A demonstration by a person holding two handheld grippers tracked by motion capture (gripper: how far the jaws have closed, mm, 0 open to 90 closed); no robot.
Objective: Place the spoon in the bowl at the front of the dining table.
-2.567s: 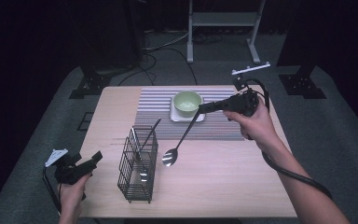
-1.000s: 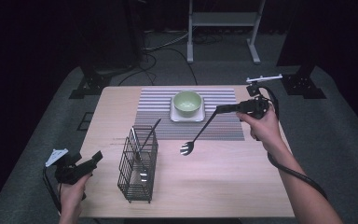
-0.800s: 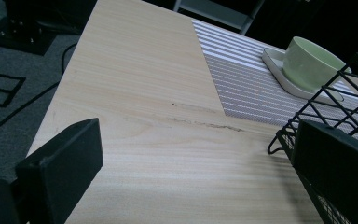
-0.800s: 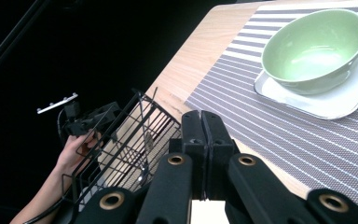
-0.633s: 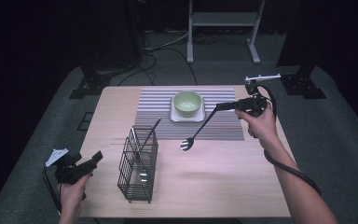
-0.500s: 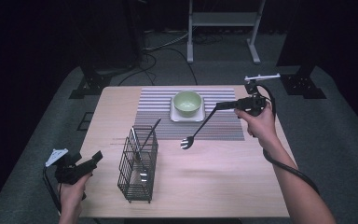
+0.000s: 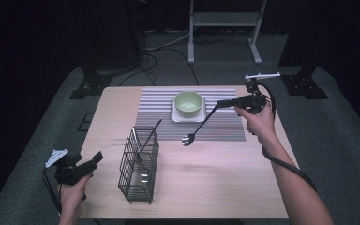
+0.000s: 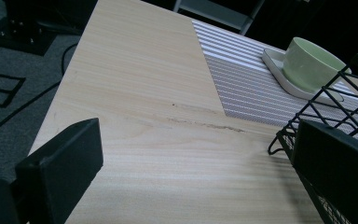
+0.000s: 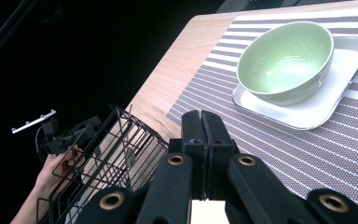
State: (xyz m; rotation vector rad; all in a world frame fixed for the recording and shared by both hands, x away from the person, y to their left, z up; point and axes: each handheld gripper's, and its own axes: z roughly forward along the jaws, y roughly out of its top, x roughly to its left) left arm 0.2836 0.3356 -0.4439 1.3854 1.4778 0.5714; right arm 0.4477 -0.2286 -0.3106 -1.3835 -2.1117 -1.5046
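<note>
My right gripper (image 7: pixel 226 102) is clamped on the handle of a fork (image 7: pixel 198 125), my arm stretched out over the table's right side; the fork slants down, its tines hanging above the striped placemat (image 7: pixel 159 110), just in front of the green bowl (image 7: pixel 189 102) on its white plate (image 7: pixel 176 115). My left gripper (image 7: pixel 93 160) rests low at the near left corner, jaws apart, beside the wire basket (image 7: pixel 139 165). The wooden table (image 7: pixel 215 178) stands on grey carpet in a dark room.
</note>
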